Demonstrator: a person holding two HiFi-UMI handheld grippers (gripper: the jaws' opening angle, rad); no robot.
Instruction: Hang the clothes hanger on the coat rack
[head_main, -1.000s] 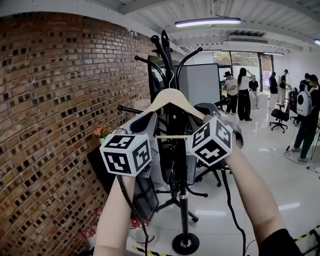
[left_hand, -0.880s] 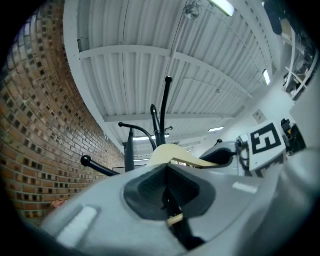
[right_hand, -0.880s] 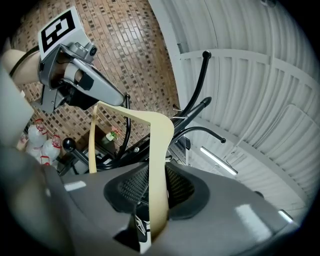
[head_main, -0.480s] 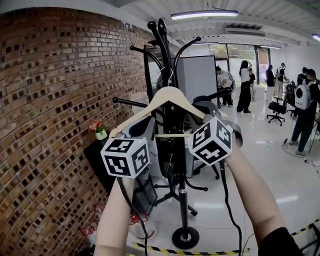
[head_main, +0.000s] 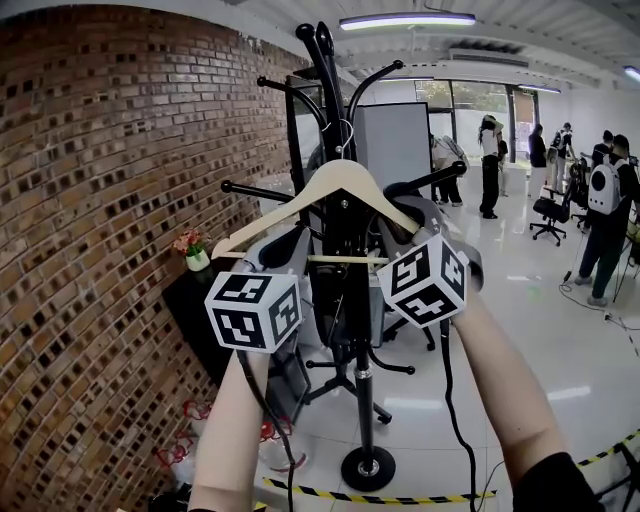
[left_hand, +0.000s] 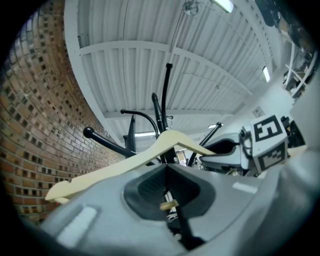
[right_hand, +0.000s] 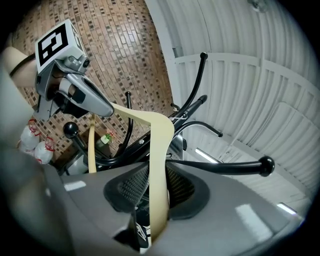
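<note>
A pale wooden hanger (head_main: 340, 185) is held up in front of the black coat rack (head_main: 345, 300). Its wire hook (head_main: 346, 133) sits among the rack's upper arms by the pole; I cannot tell whether it rests on one. My left gripper (head_main: 300, 255) is shut on the hanger's thin crossbar (left_hand: 169, 205), and the hanger's left arm (left_hand: 110, 170) runs above the jaws. My right gripper (head_main: 392, 232) is shut on the hanger's right arm (right_hand: 159, 175), which passes down between its pads. A knobbed rack arm (right_hand: 235, 165) crosses just beyond it.
A brick wall (head_main: 90, 250) fills the left side. A small plant (head_main: 192, 247) stands on a dark cabinet beside the rack. The rack's round base (head_main: 368, 468) stands on the white floor near striped tape (head_main: 400, 495). Several people (head_main: 610, 220) and office chairs stand at the far right.
My left gripper has sunk a little and the hanger's left end with it, so the hanger tilts down to the left. The right gripper has stayed in place. Both grips are unchanged.
</note>
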